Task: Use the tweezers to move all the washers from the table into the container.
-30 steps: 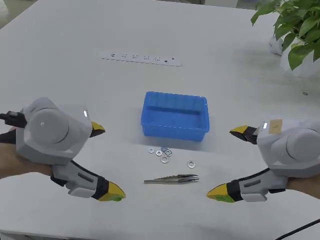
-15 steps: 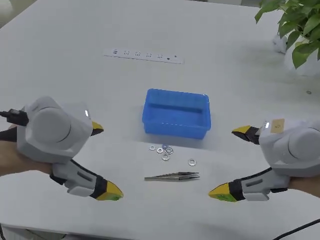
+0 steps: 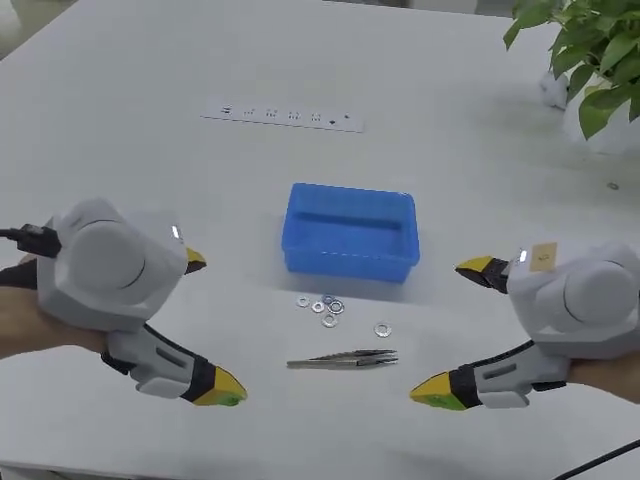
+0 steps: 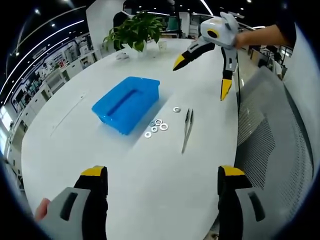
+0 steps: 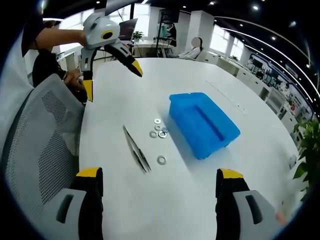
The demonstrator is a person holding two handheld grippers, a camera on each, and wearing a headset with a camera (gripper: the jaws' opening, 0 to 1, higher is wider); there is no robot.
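The left gripper (image 3: 212,325) and right gripper (image 3: 447,330) are both spread wide, empty. The tweezers (image 3: 343,358) lie just before the washers (image 3: 325,306), near the blue container (image 3: 345,262); I would grasp them mid-length, across both legs.

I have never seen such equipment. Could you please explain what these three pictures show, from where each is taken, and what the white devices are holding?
A person at a white table holds a hand-operated gripper with two yellow-tipped jaws in each hand. The head view comes from a camera on the person's head, looking down. The left gripper and right gripper are both open and hold nothing. The two round pictures come from cameras on the grippers, each looking forward between its own jaws. On the table lie a blue container, several small washers in front of it, and tweezers nearer the person. A power strip and a plant are farther back.
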